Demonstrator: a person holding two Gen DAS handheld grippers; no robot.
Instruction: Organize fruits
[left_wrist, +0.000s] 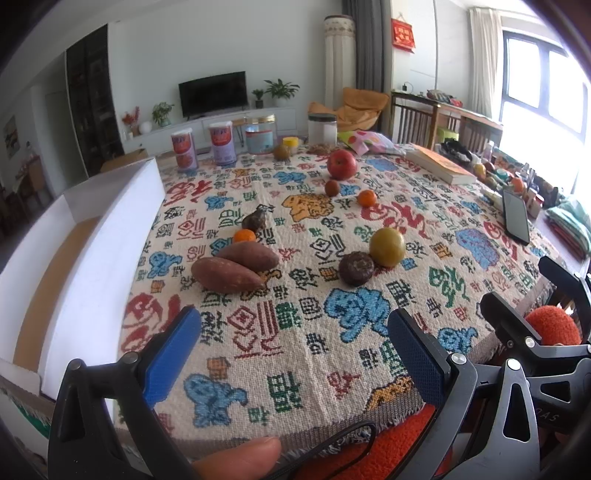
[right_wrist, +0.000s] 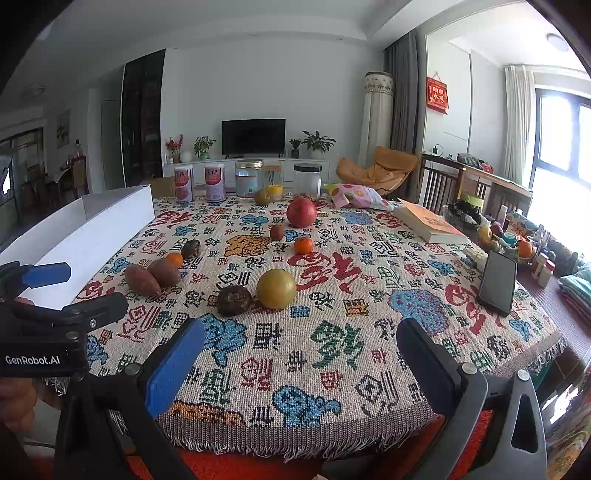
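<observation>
Fruits lie scattered on the patterned tablecloth (right_wrist: 332, 350). Two sweet potatoes (left_wrist: 229, 275) (right_wrist: 142, 279) lie at the left beside a tangerine (left_wrist: 244, 235) and a dark fruit (left_wrist: 255, 220). In the middle sit a yellow-green fruit (left_wrist: 387, 246) (right_wrist: 276, 288) and a dark round fruit (left_wrist: 356, 268) (right_wrist: 233, 301). Farther back are a red apple (left_wrist: 341, 164) (right_wrist: 301, 212), a small brown fruit (right_wrist: 276, 232) and a second tangerine (right_wrist: 303, 245). My left gripper (left_wrist: 295, 354) and right gripper (right_wrist: 301, 365) hover open over the near table edge, holding nothing.
A long white box (left_wrist: 110, 221) (right_wrist: 92, 232) lies along the table's left side. Cans and jars (right_wrist: 249, 179) line the back edge beside a snack bag (right_wrist: 354, 195). A book (right_wrist: 428, 221) and a phone (right_wrist: 496, 282) lie at the right. A fingertip (left_wrist: 240, 458) shows below.
</observation>
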